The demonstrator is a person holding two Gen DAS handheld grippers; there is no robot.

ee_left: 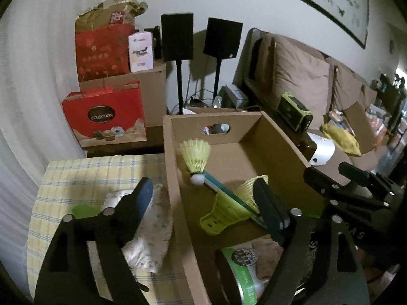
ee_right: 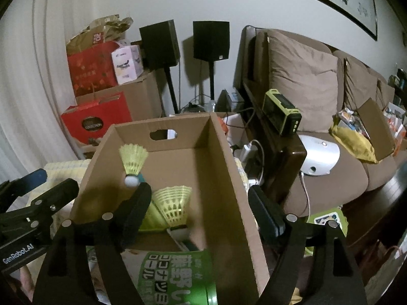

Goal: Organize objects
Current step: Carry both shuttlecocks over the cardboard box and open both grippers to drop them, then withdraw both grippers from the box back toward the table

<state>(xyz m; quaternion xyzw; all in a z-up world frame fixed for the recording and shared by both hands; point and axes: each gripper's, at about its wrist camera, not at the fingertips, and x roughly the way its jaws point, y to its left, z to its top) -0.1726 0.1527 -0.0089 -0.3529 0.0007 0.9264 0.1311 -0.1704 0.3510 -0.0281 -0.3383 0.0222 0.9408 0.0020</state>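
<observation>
An open cardboard box [ee_left: 279, 147] [ee_right: 221, 178] with a handle hole holds a yellow shuttlecock [ee_left: 195, 157] [ee_right: 132, 160] standing on its white cork. Beside it lie a second shuttlecock [ee_left: 250, 190] [ee_right: 175, 203], a teal stick [ee_left: 223, 190], a lime plastic piece [ee_left: 221, 216] and a green-and-white package [ee_left: 244, 267] [ee_right: 178, 274]. My left gripper [ee_left: 206, 203] is open astride the box's left wall, gripping nothing. My right gripper [ee_right: 201, 208] is open astride the right wall, one finger inside near the shuttlecocks, nothing held.
A plaid cloth [ee_left: 89, 178] with a patterned fabric bundle [ee_left: 152, 228] lies left of the box. Red gift boxes [ee_left: 104, 119] and two speakers on stands [ee_left: 177, 36] stand behind. A brown sofa [ee_right: 305, 81] with a green radio [ee_right: 281, 111] and a white device [ee_right: 320, 157] is on the right.
</observation>
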